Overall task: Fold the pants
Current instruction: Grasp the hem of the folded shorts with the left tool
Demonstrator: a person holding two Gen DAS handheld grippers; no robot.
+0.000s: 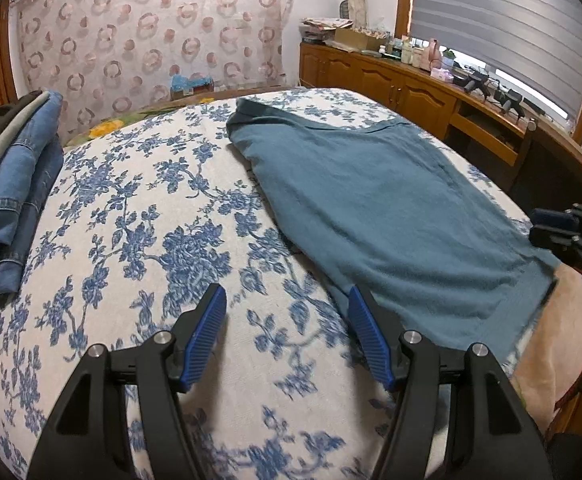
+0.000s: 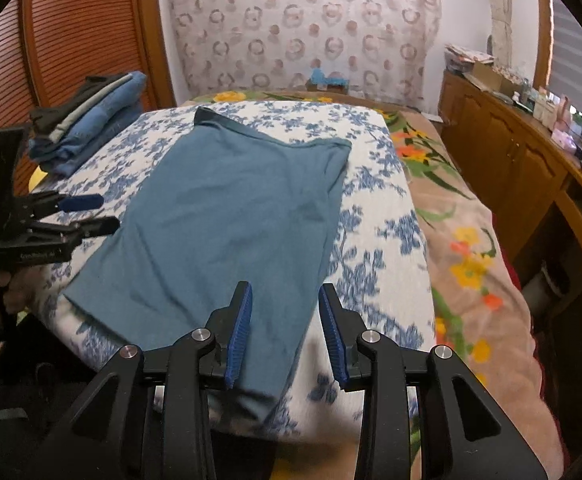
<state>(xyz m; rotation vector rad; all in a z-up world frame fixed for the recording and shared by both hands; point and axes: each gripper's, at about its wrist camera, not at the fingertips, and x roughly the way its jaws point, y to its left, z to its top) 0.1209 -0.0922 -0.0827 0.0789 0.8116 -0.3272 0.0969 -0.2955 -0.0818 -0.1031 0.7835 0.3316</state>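
**Ana:** Right wrist view first: the right gripper [image 2: 285, 330] hangs with jaws spread and nothing between them, just above the near hem of the teal pants [image 2: 227, 216]. The left gripper [image 2: 91, 212] sits off the pants' left edge, also released and holding nothing.

**Ben:** Where do the pants lie?

**Ana:** Flat on the blue-flowered cover [image 2: 375, 200] of the bed, the near end drooping over the edge.

**Ben:** Risk?

**Ana:** I'd judge a pinch at that hanging hem could catch only the top layer, or drag the whole garment off the mattress, since nothing pins the far end.

**Ben:** Orientation?

**Ana:** Long axis runs away from the cameras, darker waistband farthest, toward the stack of folded clothes [image 2: 91, 120] and patterned curtain [image 2: 303, 24].
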